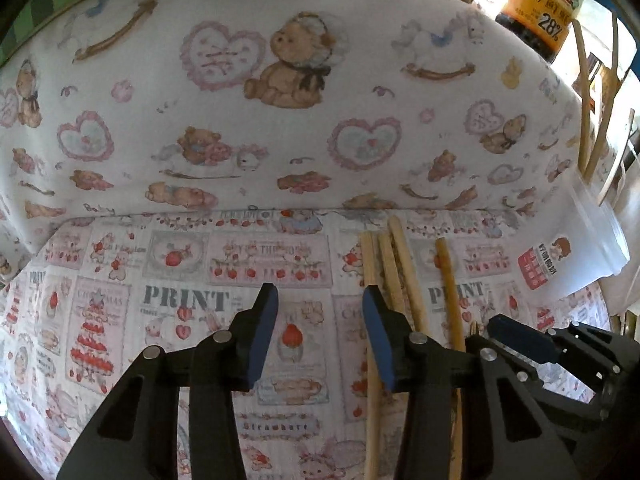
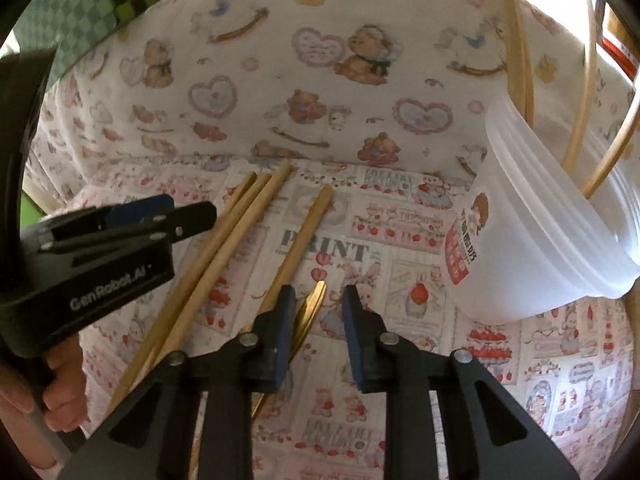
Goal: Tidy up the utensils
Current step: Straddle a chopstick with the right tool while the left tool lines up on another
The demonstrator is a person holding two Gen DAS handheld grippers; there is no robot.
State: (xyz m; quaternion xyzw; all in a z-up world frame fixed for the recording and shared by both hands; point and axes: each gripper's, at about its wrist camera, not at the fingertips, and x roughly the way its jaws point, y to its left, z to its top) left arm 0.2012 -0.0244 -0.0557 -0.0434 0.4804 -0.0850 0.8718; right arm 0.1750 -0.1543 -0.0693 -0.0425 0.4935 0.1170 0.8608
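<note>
four wooden chopsticks [image 2: 224,240] lie flat on the counter [image 2: 400,360], which is covered by a printed cloth of strawberries, bears and the word "print". they are long, slim, round sticks of pale to golden-brown wood. their long axes run from the near edge of the cloth toward the bear-patterned fabric behind it, the far ends fanning slightly. three lie close together, well to the left of the translucent plastic tub [image 2: 552,232]; the fourth [image 2: 308,224] lies alone between them and the tub. the tub is ribbed, milky white with a red label, and tilted, with more thin pale sticks [image 2: 516,40] standing in it. the right tongs [image 2: 318,308] stand narrowly apart, nothing pressed, with a shiny gold pointed tip [image 2: 312,308] lying between the blue pads. the left tongs [image 1: 320,316] hang partly open over bare cloth just left of the three chopsticks, gripping nothing.
</note>
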